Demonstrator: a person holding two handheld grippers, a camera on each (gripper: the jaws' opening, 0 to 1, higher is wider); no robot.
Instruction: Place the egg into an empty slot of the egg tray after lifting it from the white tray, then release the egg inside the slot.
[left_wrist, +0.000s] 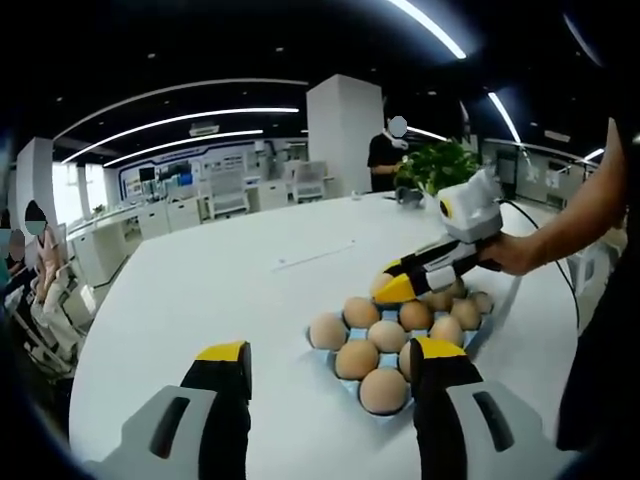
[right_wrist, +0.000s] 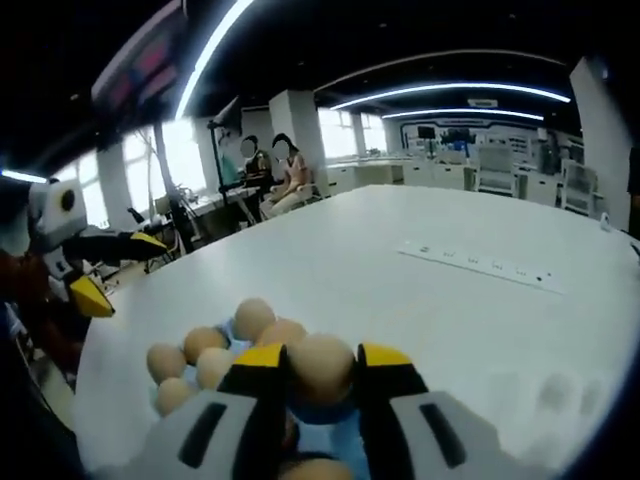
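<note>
1. Gripping an egg (right_wrist: 322, 366) between its yellow-tipped jaws, the right gripper (right_wrist: 322, 372) is seen poised over the light blue egg tray (right_wrist: 322, 412), with the egg at or just above a slot; contact cannot be judged.
2. The left gripper (left_wrist: 332, 362) is held with its jaws spread wide and nothing between them, near the tabletop's near edge, just short of the egg tray (left_wrist: 345, 385).
3. Brown eggs (left_wrist: 387, 335) are seen filling most slots of the tray, which is set on the white table (left_wrist: 220, 290) toward its right edge.
4. A person's hand (left_wrist: 507, 253) is shown around the right gripper's (left_wrist: 392, 287) handle.
</note>
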